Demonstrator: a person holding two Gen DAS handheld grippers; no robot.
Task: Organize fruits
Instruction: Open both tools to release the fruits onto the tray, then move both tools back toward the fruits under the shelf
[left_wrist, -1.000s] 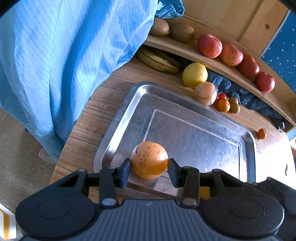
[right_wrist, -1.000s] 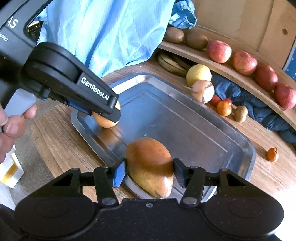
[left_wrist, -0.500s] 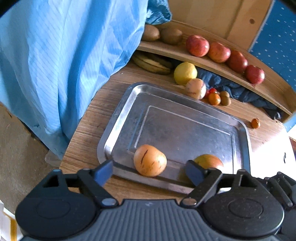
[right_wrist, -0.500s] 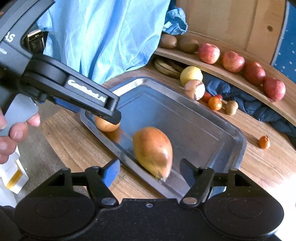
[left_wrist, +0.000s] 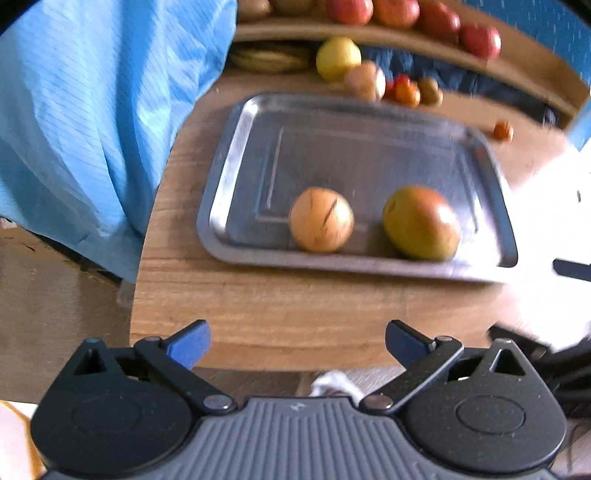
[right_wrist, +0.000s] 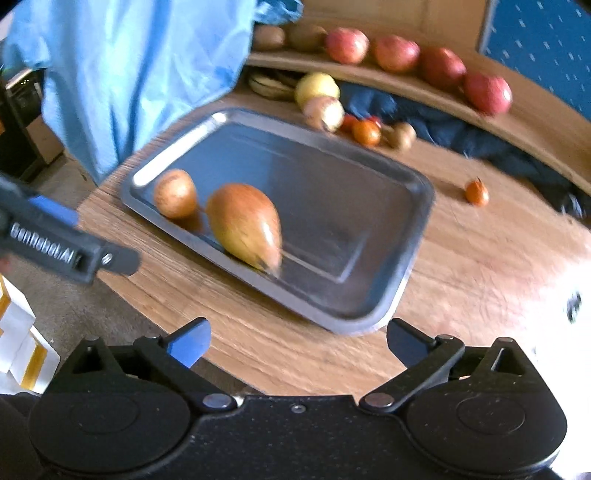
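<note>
Two fruits on steel tray (left_wrist: 236, 155), near edge: round orange fruit (left_wrist: 320, 219) and mango (left_wrist: 421, 222), side by side, apart. Left gripper (left_wrist: 297, 341) and right gripper (right_wrist: 297, 341): both spread wide, empty, over wooden table (left_wrist: 295, 310).

The metal tray (right_wrist: 402, 258) has lots of bare room at its far end and its right side. Two fruits sit near its front edge: a round orange fruit (left_wrist: 320, 219) and a bigger mango (left_wrist: 421, 222), with a small gap between them. The wood table (left_wrist: 295, 314) in front of the tray is bare, so a gripper can pass there. Behind the tray, a bunch of small fruits (right_wrist: 364, 127) and a dark blue cloth (right_wrist: 461, 136) block the way. A light blue cloth (left_wrist: 92, 110) hangs close on the left side. One tiny orange fruit (right_wrist: 476, 192) sits alone on the table to the right.
</note>
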